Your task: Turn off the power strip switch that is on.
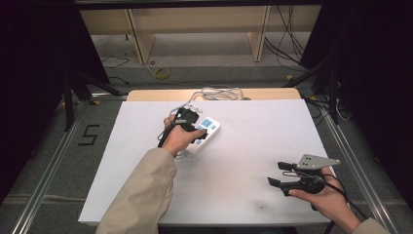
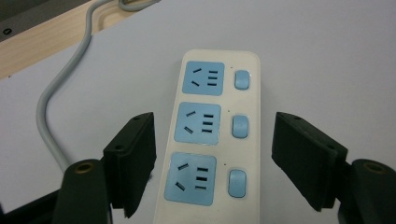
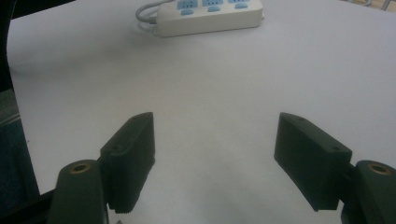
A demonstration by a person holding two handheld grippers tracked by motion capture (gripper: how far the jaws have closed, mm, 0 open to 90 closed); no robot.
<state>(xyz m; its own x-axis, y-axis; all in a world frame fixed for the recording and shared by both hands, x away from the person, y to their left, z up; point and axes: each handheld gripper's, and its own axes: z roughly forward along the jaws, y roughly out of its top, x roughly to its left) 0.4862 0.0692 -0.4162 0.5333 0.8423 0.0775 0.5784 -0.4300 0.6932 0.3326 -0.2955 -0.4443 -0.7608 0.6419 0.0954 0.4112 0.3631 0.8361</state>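
Note:
A white power strip (image 1: 207, 131) with three blue sockets and blue switches lies flat on the white table top (image 1: 253, 161), left of centre. My left gripper (image 1: 194, 127) hangs over its near end. In the left gripper view the strip (image 2: 210, 130) lies between the jaws of that gripper (image 2: 212, 154), with a gap on each side, so the jaws stand open around it. My right gripper (image 1: 275, 173) rests near the front right of the table, open, with only bare table between its jaws (image 3: 215, 154). Farther off in that view the strip (image 3: 210, 16) lies at the top.
The strip's grey cable (image 1: 219, 92) loops back over the table's wooden far edge (image 1: 146, 95); in the left gripper view the cable (image 2: 51, 102) curves along the strip's left side. Metal rails flank the table. Shelving and loose cables lie on the floor beyond.

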